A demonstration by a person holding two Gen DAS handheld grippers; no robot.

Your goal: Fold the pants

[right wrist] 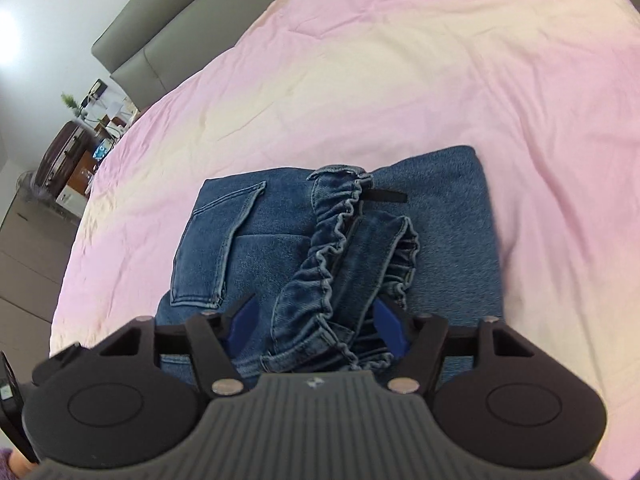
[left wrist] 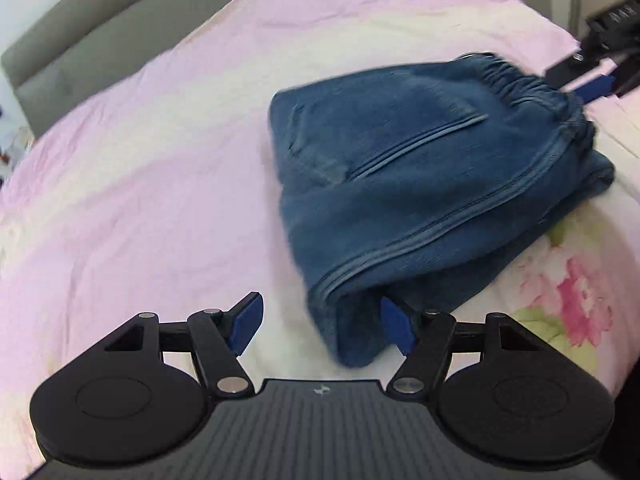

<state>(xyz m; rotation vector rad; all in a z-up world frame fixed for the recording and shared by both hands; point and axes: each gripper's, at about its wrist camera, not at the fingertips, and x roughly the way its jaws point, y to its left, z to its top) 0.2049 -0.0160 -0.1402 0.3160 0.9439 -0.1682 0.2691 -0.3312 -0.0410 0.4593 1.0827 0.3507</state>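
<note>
Blue denim pants [left wrist: 420, 176] lie folded into a thick bundle on the pink bedspread [left wrist: 140, 184]. My left gripper [left wrist: 322, 326] is open at the bundle's near corner, whose cloth hangs between the blue pads without being pinched. In the right wrist view the pants [right wrist: 260, 256] show a back pocket and the ruffled elastic waistband [right wrist: 340, 240]. My right gripper [right wrist: 316, 322] is open, its jaws on either side of the waistband. The right gripper also shows in the left wrist view [left wrist: 592, 80] at the bundle's far waistband end.
A grey padded headboard [left wrist: 80, 28] runs along the far side of the bed. A floral patch of the bedspread [left wrist: 576, 296] lies at the right. A cluttered cabinet with a dark suitcase [right wrist: 64, 152] stands beside the bed at the left.
</note>
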